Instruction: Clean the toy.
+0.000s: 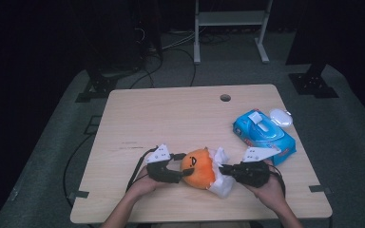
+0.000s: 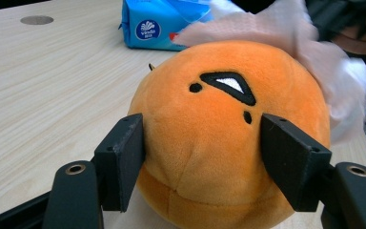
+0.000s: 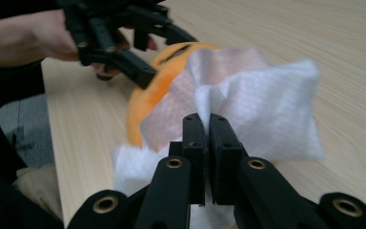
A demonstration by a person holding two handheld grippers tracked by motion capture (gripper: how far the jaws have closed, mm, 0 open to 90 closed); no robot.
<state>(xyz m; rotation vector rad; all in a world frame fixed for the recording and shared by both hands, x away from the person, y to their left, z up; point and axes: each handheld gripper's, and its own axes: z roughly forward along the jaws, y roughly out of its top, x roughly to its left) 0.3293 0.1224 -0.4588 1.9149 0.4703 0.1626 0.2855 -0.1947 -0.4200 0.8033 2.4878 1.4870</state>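
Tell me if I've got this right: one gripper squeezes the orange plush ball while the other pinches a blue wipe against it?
Nearly. The wipe is white, not blue, as the right gripper view shows; blue is the wipes pack behind. The left gripper does squeeze the orange plush ball, and the right gripper pinches the wipe against it.

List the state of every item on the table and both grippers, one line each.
orange plush toy: on the table, clamped at both sides by the left gripper.
white wipe: unfolded, pinched in the right gripper, draped against the plush.
blue wipes pack: lying flat, top flap open.
small white object: beside the pack; too small to tell more.
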